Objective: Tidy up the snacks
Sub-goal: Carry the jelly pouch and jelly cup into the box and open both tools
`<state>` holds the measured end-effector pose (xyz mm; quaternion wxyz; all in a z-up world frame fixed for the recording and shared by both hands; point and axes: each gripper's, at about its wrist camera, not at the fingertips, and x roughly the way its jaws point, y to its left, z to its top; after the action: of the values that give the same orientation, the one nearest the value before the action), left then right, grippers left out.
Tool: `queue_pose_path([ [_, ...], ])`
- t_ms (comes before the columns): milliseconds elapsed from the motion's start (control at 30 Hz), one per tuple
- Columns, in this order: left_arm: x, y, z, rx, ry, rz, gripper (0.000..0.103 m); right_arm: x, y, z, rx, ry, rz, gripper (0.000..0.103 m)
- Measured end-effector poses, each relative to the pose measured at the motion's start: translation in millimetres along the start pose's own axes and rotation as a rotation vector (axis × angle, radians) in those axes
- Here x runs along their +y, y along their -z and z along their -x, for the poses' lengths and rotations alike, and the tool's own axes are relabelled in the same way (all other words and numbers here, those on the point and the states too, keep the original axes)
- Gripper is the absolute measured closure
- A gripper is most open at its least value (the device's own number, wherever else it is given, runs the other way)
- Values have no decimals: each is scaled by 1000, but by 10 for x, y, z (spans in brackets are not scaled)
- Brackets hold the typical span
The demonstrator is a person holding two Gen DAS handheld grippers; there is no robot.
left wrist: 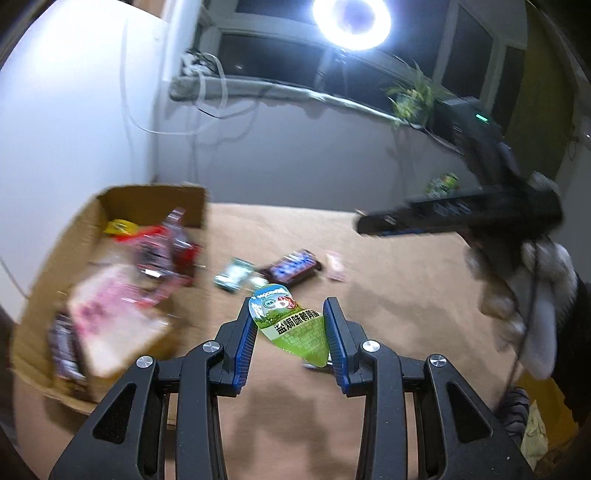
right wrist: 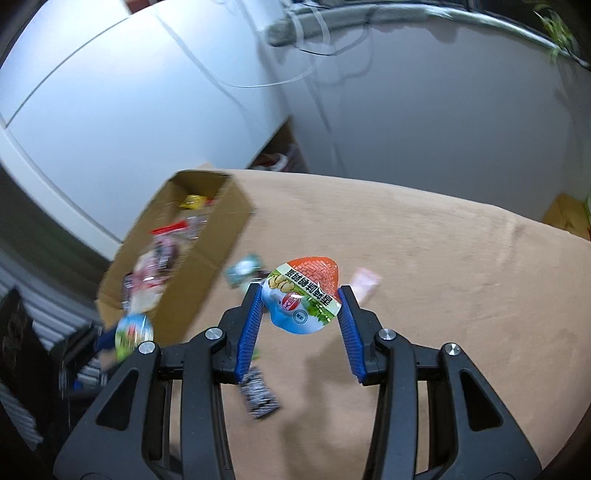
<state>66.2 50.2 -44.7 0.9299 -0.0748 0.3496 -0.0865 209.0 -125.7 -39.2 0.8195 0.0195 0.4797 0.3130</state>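
Observation:
My left gripper [left wrist: 290, 325] is shut on a green snack packet [left wrist: 293, 328] and holds it above the tan tablecloth [left wrist: 388, 280]. My right gripper [right wrist: 301, 301] is shut on an orange and blue snack packet [right wrist: 303, 295], also in the air. An open cardboard box [left wrist: 62, 254] with several snacks inside stands at the left; it also shows in the right wrist view [right wrist: 207, 258]. Loose on the cloth lie a teal packet [left wrist: 232, 277], a dark red packet [left wrist: 291, 267] and a pink packet [left wrist: 336, 271]. The right gripper shows in the left wrist view [left wrist: 458, 216].
A black and white packet [right wrist: 258, 395] lies under my right gripper. The left gripper with its green packet [right wrist: 131, 334] shows at the left of the right wrist view. A ring light [left wrist: 351, 20] glares above a windowsill with a plant [left wrist: 412, 98].

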Motion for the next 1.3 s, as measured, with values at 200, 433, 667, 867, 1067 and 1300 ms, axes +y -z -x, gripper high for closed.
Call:
queue_pose_path([
  [200,575,-235,187,-35,-53,52,68,586,80,21,-3,-55,98,60],
  [433,1118,-437,206,-44,-105,126,69,1231,219,-82,30,-125,204,60],
  [667,1428,-562,-31,-3,-114,171,69,1684,336,-388,63,-117,280,60],
  [867,1504,-634,-170,18,-128,172,69,1860,354,-555,76,-75,325,60],
  [1067,1530,-677,-275,31,-127,174,68,1950,375,-675,88,-56,354,60],
  [1300,1592,-691,-311,31,-136,206,44,2029,426,-682,74,-38,400,38],
])
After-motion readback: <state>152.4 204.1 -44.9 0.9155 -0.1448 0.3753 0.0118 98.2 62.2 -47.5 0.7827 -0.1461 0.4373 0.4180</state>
